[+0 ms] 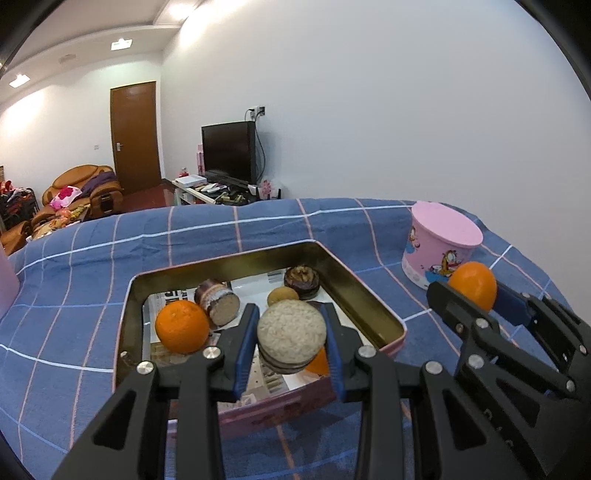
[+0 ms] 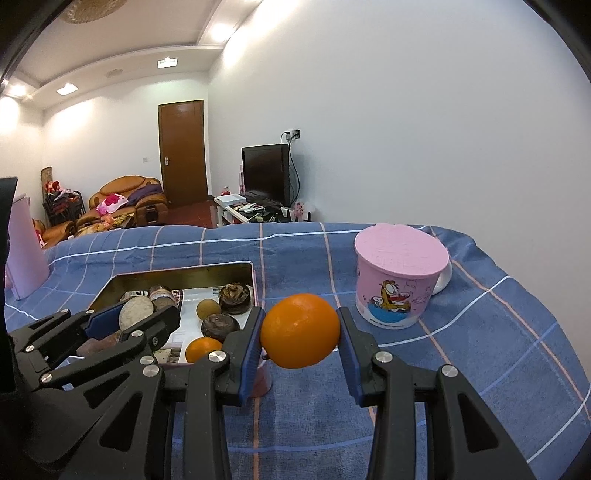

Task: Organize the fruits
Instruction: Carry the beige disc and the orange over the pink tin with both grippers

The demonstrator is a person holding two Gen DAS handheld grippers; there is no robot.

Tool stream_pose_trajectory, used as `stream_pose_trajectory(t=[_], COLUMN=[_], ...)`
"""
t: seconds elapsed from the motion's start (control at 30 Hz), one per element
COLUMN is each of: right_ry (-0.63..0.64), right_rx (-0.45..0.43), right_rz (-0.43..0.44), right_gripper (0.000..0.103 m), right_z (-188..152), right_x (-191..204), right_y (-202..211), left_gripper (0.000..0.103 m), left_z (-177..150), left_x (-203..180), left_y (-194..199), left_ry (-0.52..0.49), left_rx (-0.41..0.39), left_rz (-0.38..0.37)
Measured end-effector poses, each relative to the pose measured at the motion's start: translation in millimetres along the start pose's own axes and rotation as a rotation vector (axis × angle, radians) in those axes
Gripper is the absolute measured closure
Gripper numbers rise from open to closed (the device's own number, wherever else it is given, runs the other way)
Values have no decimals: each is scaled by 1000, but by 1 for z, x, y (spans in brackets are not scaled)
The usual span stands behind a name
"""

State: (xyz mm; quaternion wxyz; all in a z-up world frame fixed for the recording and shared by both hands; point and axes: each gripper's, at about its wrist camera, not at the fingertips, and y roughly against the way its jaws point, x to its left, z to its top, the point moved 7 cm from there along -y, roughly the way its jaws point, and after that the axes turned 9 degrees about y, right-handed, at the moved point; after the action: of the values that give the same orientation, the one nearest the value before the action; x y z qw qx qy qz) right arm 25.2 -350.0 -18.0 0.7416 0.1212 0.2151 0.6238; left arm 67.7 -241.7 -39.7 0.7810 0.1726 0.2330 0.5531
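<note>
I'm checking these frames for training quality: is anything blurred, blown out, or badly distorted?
Left wrist: sharp; ceiling lights blown out; fisheye bends the table edge; dark corners. Right wrist: the orange in the right gripper is crisp, with a soft highlight; ceiling lights glare; same bowing and dark corners.

Orange aloft beside tin; two oranges inside.

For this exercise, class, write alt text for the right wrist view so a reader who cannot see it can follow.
The right gripper holds an orange between its fingers above a blue checked cloth. A lidded pink cartoon tub stands to its right; an open tin of pastries and another orange lies to its left.
</note>
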Motion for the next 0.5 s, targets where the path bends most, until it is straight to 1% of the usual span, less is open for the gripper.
stream_pose_trajectory(t=[0.23,0.33,0.5], right_ry=[13,15,6], right_rx=[14,22,37], right_rz=[-24,-36,-45], right_gripper=[62,62,62], right_z=[-1,0,-1], right_x=[1,0,-3], right_y=[-1,-2,-6], left_gripper=[67,67,67], left_z=[-6,-7,-8], left_x=[1,-3,-4], left_y=[-7,-6,-8], left_ry=[28,12,15], left_rx=[64,62,76], left_rz=[-27,-24,-35])
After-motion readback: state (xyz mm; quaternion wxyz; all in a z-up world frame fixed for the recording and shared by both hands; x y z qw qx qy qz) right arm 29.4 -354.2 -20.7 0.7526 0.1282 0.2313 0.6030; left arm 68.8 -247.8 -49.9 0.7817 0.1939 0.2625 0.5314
